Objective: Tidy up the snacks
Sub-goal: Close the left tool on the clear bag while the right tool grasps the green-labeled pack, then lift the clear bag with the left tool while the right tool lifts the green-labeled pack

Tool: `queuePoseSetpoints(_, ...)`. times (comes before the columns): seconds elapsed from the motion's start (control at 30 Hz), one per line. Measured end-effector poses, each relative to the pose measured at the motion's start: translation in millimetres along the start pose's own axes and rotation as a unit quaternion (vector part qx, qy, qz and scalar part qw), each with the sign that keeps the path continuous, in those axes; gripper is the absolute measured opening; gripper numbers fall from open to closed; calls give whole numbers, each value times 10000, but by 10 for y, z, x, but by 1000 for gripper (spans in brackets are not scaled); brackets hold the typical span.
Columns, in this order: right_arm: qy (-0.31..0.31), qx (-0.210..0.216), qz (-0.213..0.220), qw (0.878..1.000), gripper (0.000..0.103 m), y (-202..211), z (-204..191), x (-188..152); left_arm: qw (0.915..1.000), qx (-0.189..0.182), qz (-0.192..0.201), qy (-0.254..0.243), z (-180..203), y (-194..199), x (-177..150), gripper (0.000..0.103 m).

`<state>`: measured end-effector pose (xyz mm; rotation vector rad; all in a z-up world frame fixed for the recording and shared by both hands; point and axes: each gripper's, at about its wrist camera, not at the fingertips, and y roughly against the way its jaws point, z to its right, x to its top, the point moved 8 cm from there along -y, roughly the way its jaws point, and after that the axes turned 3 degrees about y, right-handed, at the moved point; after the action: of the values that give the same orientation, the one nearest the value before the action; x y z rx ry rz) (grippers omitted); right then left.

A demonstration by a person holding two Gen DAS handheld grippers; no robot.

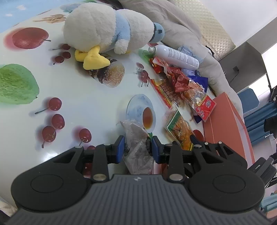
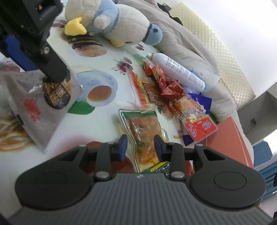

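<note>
Left hand-held gripper [image 1: 138, 147] clamps a grey snack bag [image 1: 136, 150]; right hand-held gripper [image 2: 140, 145], tilted downward, stands apart.

Fruit-print table [image 1: 86, 103], white wall [image 1: 242, 13] behind, quilted cream cushion [image 2: 216, 43], blue chair [image 1: 249, 98] at right.

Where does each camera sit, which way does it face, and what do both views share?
Left wrist: on the left gripper, facing down at the table, its pads pressing a grey snack bag.
Right wrist: on the right gripper, open above a green-edged packet; the left gripper shows at upper left.
Shared: plush duck, white bottle, orange box.
</note>
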<state>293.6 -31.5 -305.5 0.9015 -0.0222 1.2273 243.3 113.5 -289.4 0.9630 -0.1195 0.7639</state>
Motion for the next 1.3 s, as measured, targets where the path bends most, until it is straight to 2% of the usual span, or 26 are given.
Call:
queuePoseSetpoints(0.07, 114, -161, 6, 9998, 42, -31, -5, 16, 10000, 5, -12, 12, -10, -11, -4, 39)
queuePoseSetpoints(0.23, 141, -167, -14, 9998, 42, -96, 27, 42, 10000, 4, -57, 64, -54, -30, -26, 38)
queuePoseSetpoints(0.3, -25, -25, -46, 10000, 37, -115, 63, 38, 9999, -2, -70, 85, -72, -33, -36, 38)
queuePoseSetpoints(0.37, -222, 231, -164, 9994, 16, -152, 84, 21, 9999, -17, -73, 117, -86, -31, -40, 38)
queuePoseSetpoints(0.6, -574, 472, -127, 9972, 9, -111, 196, -3, 10000, -5, -37, 17, -67, -22, -40, 36)
queuePoseSetpoints(0.87, -1101, 711, 83, 9913, 5, 228, 406, -6, 9995, 134, 36, -297, 48, 43, -62, 34)
queuePoseSetpoints(1.0, -1497, 870, 212, 9847, 5, 462, 558, -13, 9990, 168, 24, -409, 119, 85, -117, 34)
queuePoseSetpoints(1.2, -2354, 1224, 302, 9637, 5, 735, 774, -88, 9963, 282, 38, -811, 283, 151, -246, 34)
queuePoseSetpoints(1.3, -2598, 1211, 283, 9576, 5, 831, 829, -170, 9945, 325, 34, -994, 362, 186, -307, 34)
